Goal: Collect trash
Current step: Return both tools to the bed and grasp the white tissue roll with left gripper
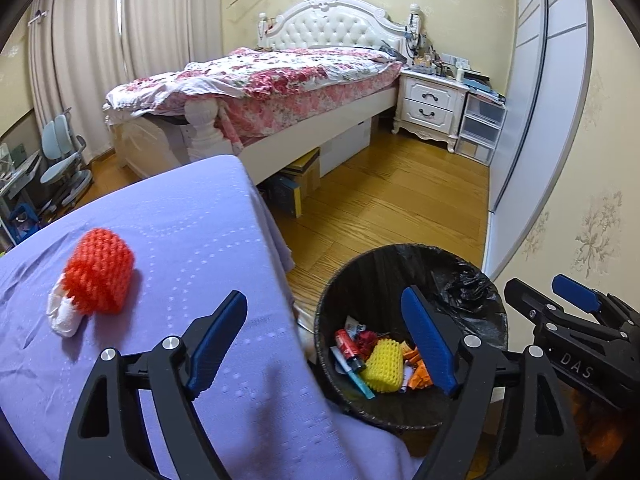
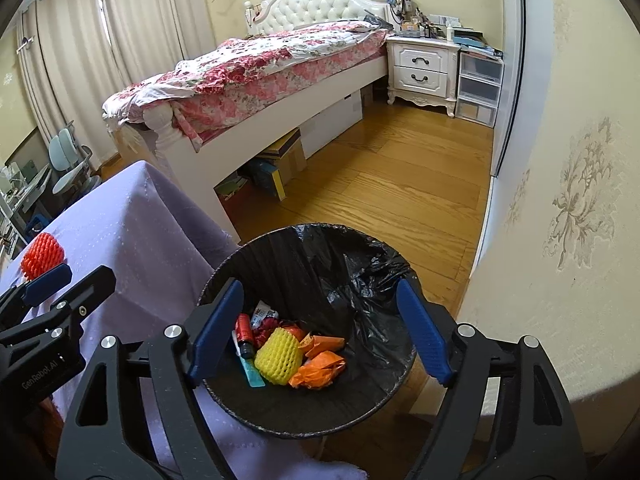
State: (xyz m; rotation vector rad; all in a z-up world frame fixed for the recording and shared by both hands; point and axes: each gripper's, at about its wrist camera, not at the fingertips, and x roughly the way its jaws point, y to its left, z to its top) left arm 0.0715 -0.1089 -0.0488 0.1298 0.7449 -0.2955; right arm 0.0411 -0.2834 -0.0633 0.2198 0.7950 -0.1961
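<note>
1. Presently catalogued, left gripper (image 1: pixel 324 344): jaws spread wide, nothing held between them; it is poised over the near right edge of the purple tablecloth (image 1: pixel 192 224), beside the bin.
2. Right gripper (image 2: pixel 320 328): jaws likewise spread wide and empty, hung directly above the mouth of the black-lined waste bin (image 2: pixel 320 240).
3. Waste bin contents: a yellow foam fruit net (image 2: pixel 279 356), orange wrappers (image 2: pixel 320 368), a red tube (image 2: pixel 244 330) and a blue strip (image 2: pixel 252 374) are seen at the bottom.
4. Remaining trash: a red foam fruit net (image 1: pixel 100 276) with a white crumpled tissue (image 1: pixel 64 316) touching its near end is left on the tablecloth, toward its left edge.
5. Governing relation: the red net is found ahead and to the left of the left gripper, its long axis slanted from near left to far right; the left hand is judged nearer, the right being parked at the bin.
</note>
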